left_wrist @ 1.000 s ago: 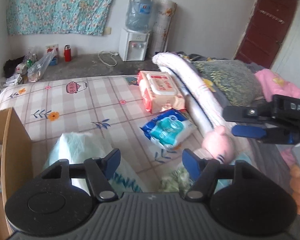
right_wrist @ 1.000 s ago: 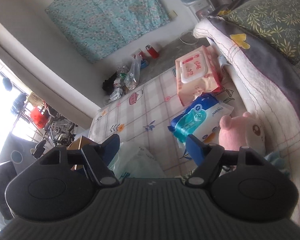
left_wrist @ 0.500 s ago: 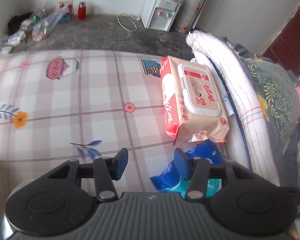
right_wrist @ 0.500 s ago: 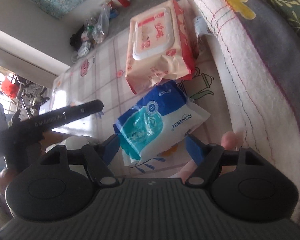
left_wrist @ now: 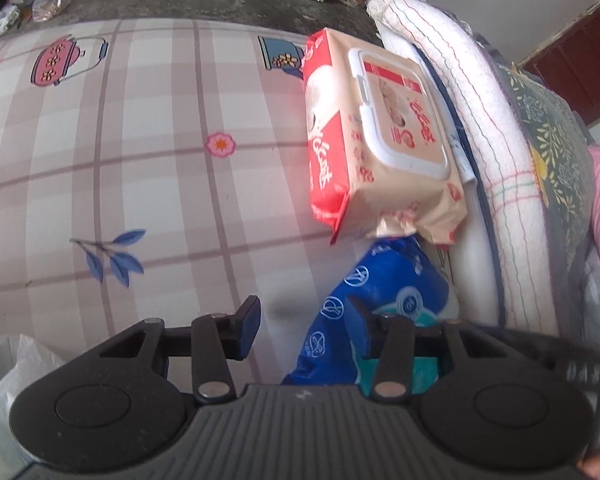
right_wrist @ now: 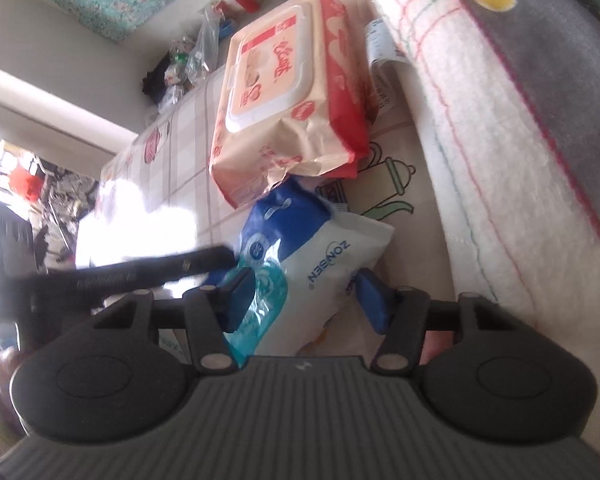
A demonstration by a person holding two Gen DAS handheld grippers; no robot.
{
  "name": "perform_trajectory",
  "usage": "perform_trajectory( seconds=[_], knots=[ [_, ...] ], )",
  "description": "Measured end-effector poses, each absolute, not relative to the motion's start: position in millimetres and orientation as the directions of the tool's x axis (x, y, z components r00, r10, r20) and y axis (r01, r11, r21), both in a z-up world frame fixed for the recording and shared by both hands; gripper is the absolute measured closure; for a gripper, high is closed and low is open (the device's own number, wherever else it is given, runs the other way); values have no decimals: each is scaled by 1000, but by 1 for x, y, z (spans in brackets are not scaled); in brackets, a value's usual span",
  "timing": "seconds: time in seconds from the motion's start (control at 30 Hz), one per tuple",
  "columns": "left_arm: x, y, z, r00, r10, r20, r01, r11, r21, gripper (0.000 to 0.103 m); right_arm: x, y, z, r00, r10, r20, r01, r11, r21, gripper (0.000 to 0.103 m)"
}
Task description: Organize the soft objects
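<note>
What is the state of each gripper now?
Left gripper: open, holding nothing.
Right gripper: open, fingers either side of the blue wipes pack, not clamped.

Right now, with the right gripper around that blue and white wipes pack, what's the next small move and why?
Probably close the right gripper on the blue and white soft wipes pack. Its fingers are open with the pack's near end between them, and the pack lies on the checked bedsheet against the red and peach wipes pack. The left gripper is open beside it.

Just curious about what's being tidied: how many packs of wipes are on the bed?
2. A red-and-peach wet wipes pack lies beside the rolled blanket; a blue-and-white Zonsen wipes pack sits just below it, between the right gripper's fingers. Others may be hidden.
</note>
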State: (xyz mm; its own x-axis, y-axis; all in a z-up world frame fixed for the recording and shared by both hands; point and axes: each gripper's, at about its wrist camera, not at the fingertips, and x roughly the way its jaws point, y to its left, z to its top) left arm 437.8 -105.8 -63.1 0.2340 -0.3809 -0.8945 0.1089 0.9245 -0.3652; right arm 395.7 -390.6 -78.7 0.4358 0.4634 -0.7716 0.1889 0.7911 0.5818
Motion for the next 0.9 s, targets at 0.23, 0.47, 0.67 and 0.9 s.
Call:
perform_trajectory(
  seconds=[0.23, 0.47, 0.67, 0.9],
  knots=[
    [404, -119, -35, 297, -370, -880, 348, 901, -261, 37, 399, -399, -87, 453, 515, -727, 251, 709, 659, 45],
    [406, -133, -48, 223, -368, -903, 391, 882, -263, 34, 401, -395, -94, 427, 515, -743, 279, 707, 650, 41],
    [414, -136, -58, 185, -409, -893, 384, 867, -317, 33, 403, -390, -104, 420, 522, -742, 299, 692, 657, 40],
    [419, -141, -60, 187, -437, -880, 347, 867, -357, 44, 403, -385, -107, 454, 515, -727, 307, 675, 670, 43]
  ],
)
